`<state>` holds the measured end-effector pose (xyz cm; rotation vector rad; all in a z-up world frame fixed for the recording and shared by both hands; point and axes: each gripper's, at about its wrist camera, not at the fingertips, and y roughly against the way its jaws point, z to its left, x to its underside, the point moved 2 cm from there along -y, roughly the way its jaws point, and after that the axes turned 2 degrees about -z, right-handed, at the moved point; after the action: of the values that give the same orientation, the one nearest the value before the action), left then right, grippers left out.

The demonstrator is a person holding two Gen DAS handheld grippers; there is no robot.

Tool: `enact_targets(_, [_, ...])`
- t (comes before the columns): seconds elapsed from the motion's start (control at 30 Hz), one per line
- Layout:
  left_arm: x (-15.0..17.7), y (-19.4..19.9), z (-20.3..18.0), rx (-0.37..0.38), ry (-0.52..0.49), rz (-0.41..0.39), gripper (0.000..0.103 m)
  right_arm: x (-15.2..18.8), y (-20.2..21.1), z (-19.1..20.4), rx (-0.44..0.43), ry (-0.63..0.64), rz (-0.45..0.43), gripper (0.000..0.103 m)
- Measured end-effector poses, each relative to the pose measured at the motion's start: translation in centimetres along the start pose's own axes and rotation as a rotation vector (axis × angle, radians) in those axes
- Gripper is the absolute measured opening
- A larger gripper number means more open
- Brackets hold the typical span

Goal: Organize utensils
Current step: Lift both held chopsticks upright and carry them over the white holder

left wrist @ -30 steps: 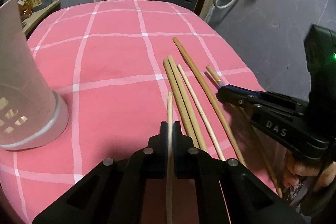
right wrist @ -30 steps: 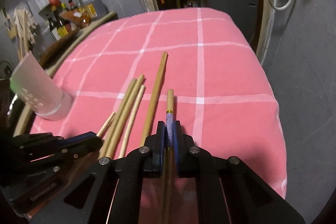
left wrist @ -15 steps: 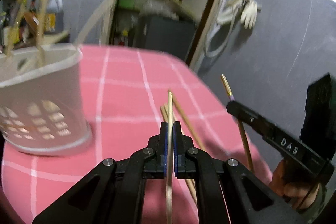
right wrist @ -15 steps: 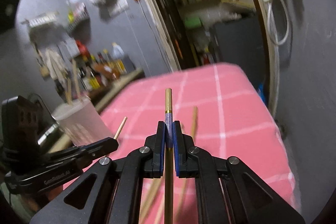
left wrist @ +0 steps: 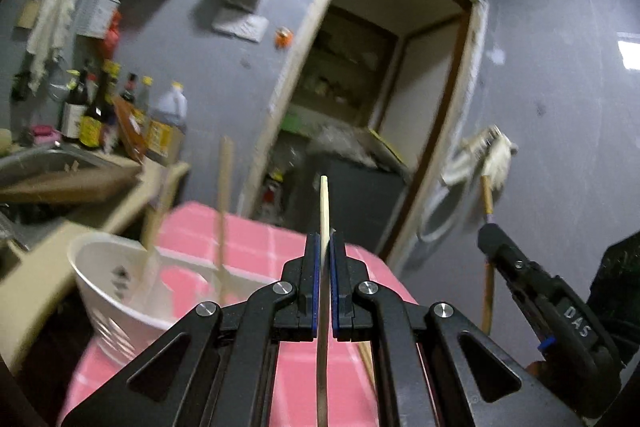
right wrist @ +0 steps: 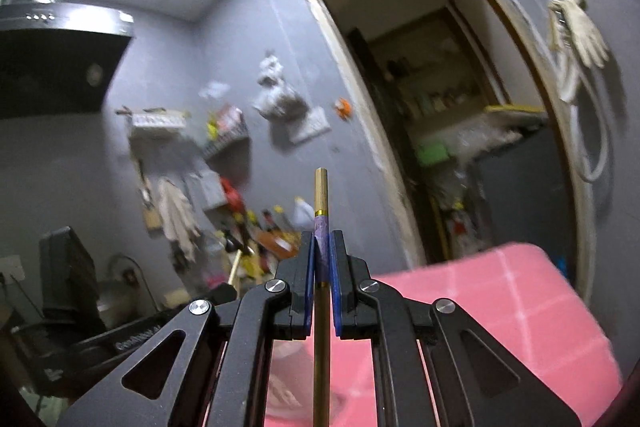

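Chopsticks (left wrist: 323, 211) raised, apparently within grippers (left wrist: 325, 247).

home kitchen, sauce bottles (left wrist: 94, 111), range hood (right wrist: 60, 59)

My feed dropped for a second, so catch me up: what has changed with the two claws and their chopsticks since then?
Both claws lifted off the pink table and tilted upward. The left claw carried its pale chopstick up beside the white holder; the right claw raised its purple-banded chopstick. Neither let go. The holder's two chopsticks stayed standing.
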<state>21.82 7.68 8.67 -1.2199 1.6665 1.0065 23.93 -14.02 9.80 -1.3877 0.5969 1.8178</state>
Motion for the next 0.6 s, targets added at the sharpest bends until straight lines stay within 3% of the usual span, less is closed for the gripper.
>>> enact_targets(0.3, [-6.8, -0.3, 8.1, -0.056, 0.050, -0.153, 0.003, -1.7, -6.6, 3.2, -0.122, -0.061, -0.152, 0.005])
enact_targets(0.6, [-8.8, -0.9, 14.0, -0.160, 0.086, -0.269, 0.003, -2.1, -9.4, 3.7, -0.063, -0.015, -0.287, 0.005])
